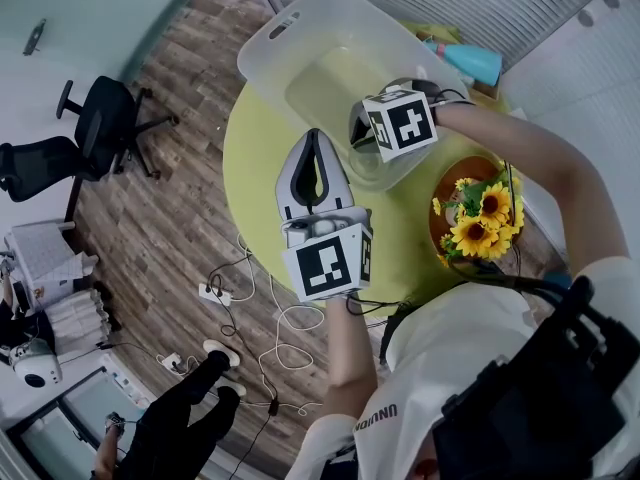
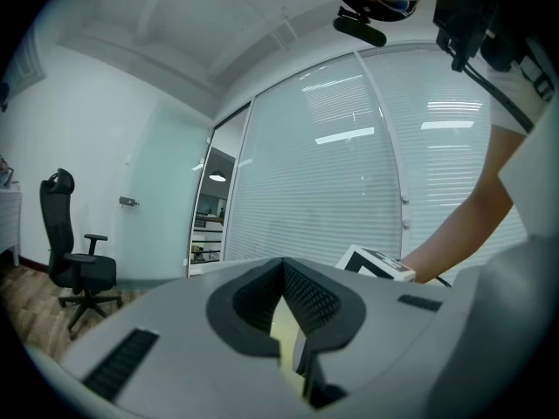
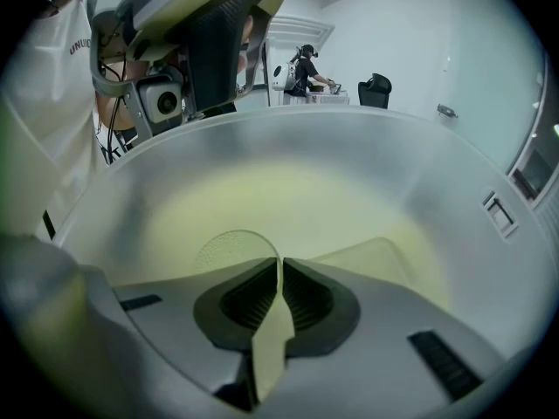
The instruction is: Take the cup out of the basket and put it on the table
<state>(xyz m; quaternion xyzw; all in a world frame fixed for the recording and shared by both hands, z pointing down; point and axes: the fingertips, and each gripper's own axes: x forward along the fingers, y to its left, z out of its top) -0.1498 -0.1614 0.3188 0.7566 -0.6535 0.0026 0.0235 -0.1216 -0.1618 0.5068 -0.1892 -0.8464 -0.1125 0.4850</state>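
A clear plastic cup point(image 3: 229, 244) lies inside the translucent white basket point(image 1: 300, 30), whose frosted wall point(image 3: 393, 173) fills the right gripper view. My right gripper point(image 3: 279, 267) is shut on the thin cup rim, which runs between its two jaws. In the head view the right gripper point(image 1: 362, 136) reaches down into the near corner of the basket, and the cup is hard to make out there. My left gripper point(image 1: 315, 140) hovers over the yellow-green round table point(image 1: 250, 158) just in front of the basket, jaws together and holding nothing. Its tips point(image 2: 284, 269) point at the glass wall.
A brown pot of sunflowers point(image 1: 482, 211) stands on the table at the right, close to my right arm. A teal object point(image 1: 470, 60) lies behind the basket. An office chair point(image 1: 100, 133), cables point(image 1: 250, 298) and a person's legs point(image 1: 190, 418) are on the wooden floor to the left.
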